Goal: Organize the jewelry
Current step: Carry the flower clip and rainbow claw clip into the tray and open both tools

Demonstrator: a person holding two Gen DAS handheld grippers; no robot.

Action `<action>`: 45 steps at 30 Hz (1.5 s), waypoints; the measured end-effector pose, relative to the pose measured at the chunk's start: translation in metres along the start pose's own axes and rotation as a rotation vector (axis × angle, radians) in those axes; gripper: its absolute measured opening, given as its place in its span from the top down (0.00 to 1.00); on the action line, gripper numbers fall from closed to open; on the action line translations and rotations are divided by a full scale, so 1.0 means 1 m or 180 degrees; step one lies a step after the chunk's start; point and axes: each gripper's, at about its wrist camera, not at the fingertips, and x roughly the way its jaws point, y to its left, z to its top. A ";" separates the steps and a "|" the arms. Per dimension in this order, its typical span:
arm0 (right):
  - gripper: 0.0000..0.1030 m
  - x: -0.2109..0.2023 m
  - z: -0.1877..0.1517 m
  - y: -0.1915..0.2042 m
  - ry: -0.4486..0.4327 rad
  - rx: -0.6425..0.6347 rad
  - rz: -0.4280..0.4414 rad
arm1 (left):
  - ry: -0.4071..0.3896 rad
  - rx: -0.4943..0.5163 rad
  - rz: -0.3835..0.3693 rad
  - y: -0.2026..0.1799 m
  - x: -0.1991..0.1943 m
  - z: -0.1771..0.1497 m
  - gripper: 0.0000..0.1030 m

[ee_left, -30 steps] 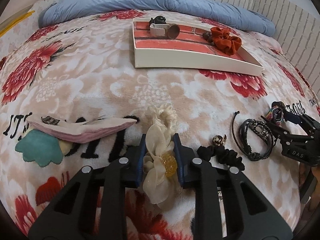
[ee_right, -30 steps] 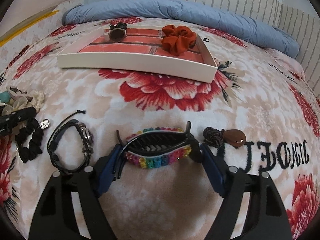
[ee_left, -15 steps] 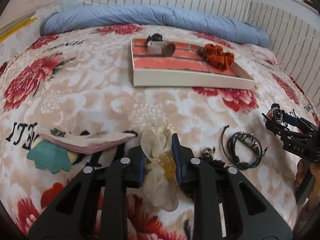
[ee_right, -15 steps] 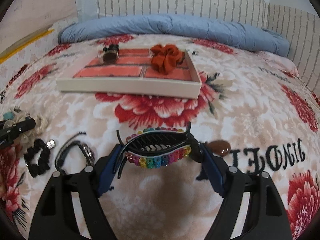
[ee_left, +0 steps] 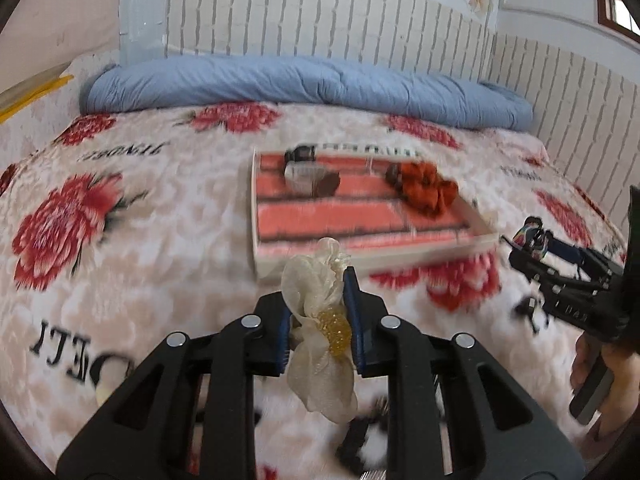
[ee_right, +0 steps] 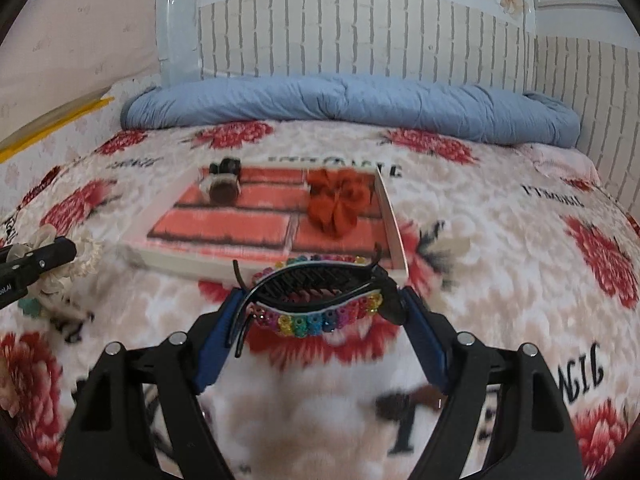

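My left gripper [ee_left: 318, 320] is shut on a cream fabric flower hair tie [ee_left: 320, 332] with a yellow bead centre and holds it above the bed. My right gripper [ee_right: 320, 312] is shut on a black hair claw with rainbow beads [ee_right: 316, 300], also lifted. It shows in the left wrist view [ee_left: 532, 236] at the right. Ahead lies a white tray [ee_left: 400, 258] with a brick-pattern floor [ee_right: 216, 228]. In it sit a red scrunchie [ee_right: 338, 200] and a brown and white piece [ee_right: 224, 188].
The bed carries a floral blanket [ee_right: 520, 240] and a rolled blue quilt [ee_right: 352, 104] at the far end. A black scrunchie [ee_left: 356, 436] and a teal piece [ee_right: 30, 306] lie on the blanket below the grippers. A brick-pattern wall stands behind.
Both grippers have risen off the blanket with their items and moved toward the tray. The bracelet and black scrunchie have dropped out of the middle of the views.
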 end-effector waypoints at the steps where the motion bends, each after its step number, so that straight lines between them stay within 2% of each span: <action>1: 0.25 0.004 0.005 0.001 -0.0005 -0.0010 -0.0004 | -0.0012 -0.0010 -0.0010 -0.002 0.004 0.007 0.79; 8: 0.25 0.048 0.036 0.001 0.0125 0.0074 0.0009 | -0.0044 -0.0036 -0.0004 -0.018 0.050 0.048 0.79; 17: 0.25 0.117 0.054 0.001 0.0399 0.0118 -0.0106 | 0.0192 -0.0215 -0.0012 -0.007 0.124 0.079 0.79; 27: 0.25 0.156 0.045 -0.007 0.0427 0.0162 -0.0218 | 0.0349 -0.0268 0.0107 0.016 0.173 0.073 0.79; 35: 0.25 0.169 0.042 -0.015 0.0414 0.0222 -0.0286 | 0.0397 -0.0233 0.0252 0.025 0.189 0.067 0.78; 45: 0.25 0.176 0.039 -0.018 0.0423 0.0258 -0.0293 | 0.0347 -0.0121 0.0422 0.022 0.192 0.063 0.77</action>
